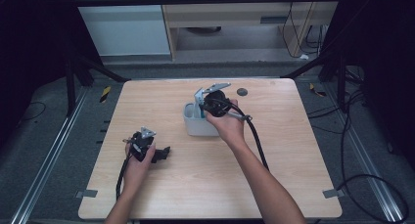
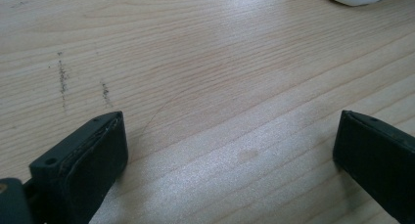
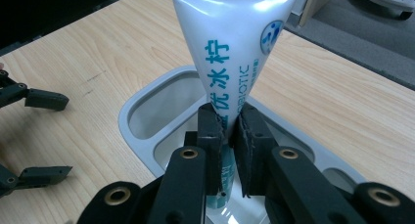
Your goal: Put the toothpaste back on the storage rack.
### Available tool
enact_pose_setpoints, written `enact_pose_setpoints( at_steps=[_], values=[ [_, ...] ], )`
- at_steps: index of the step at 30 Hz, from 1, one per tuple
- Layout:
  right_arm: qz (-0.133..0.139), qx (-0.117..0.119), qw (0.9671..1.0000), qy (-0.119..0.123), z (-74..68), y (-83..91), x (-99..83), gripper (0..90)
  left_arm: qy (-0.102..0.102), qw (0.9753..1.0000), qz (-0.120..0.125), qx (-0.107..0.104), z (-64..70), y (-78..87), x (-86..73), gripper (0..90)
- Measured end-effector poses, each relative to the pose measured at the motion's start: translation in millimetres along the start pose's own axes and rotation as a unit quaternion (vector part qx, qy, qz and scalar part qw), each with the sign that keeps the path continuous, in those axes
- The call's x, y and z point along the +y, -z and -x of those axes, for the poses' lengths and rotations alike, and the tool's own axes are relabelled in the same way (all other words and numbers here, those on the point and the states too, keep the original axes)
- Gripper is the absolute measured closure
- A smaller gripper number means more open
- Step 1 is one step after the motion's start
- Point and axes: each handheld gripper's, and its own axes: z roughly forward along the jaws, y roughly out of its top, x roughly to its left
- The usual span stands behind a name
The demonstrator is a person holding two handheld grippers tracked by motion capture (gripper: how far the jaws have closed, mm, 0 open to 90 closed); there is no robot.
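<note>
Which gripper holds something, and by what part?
The right gripper pinches a toothpaste tube near its narrow lower end, above the holder. The left gripper holds nothing.

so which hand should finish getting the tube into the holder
Right. The right gripper is already shut on the toothpaste tube, directly over the white holder. The left gripper is open over bare table, off to the side.

Table (image 1: 205, 185) fills frame centre; holder (image 1: 198, 126) sits on it just above centre, tube (image 3: 230, 48) standing in holder's compartment between right gripper (image 3: 229, 131) jaws; left gripper (image 1: 164, 153) lies lower left of holder, well apart, jaws spread over bare tabletop
</note>
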Motion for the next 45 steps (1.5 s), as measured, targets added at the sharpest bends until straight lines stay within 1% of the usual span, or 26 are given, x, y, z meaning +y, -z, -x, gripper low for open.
enact_pose_setpoints(
  at_steps=[17, 25, 28, 34, 40, 42, 45],
  values=[
    [-0.004, -0.001, 1.0000, 0.002, -1.0, -3.6, 3.7, 80.8, 0.000, 1.0000, 0.000, 0.000, 0.0, 0.0, 0.0, 0.0],
    [0.000, -0.004, 1.0000, -0.008, 0.9, -7.2, 6.0, 80.0, 0.000, 1.0000, 0.000, 0.000, 0.0, 0.0, 0.0, 0.0],
    [0.005, -0.003, 0.9999, -0.014, 2.3, -6.3, 7.4, 78.9, 0.000, 1.0000, 0.000, 0.000, 0.0, 0.0, 0.0, 0.0],
    [0.003, -0.005, 0.9999, -0.010, 2.4, -5.6, 7.4, 79.3, 0.000, 1.0000, 0.000, 0.000, 0.0, 0.0, 0.0, 0.0],
    [0.003, -0.001, 1.0000, -0.008, 0.9, -4.4, 7.5, 78.9, 0.000, 1.0000, 0.000, 0.000, 0.0, 0.0, 0.0, 0.0],
    [0.002, -0.001, 1.0000, -0.003, 0.5, -3.6, 7.2, 77.8, 0.000, 1.0000, 0.000, 0.000, 0.0, -0.1, 0.1, 0.0],
    [0.001, 0.000, 1.0000, -0.003, -0.5, -2.4, 6.9, 76.9, 0.000, 1.0000, 0.000, 0.000, 0.1, -0.2, 0.2, 0.0]
  ],
)
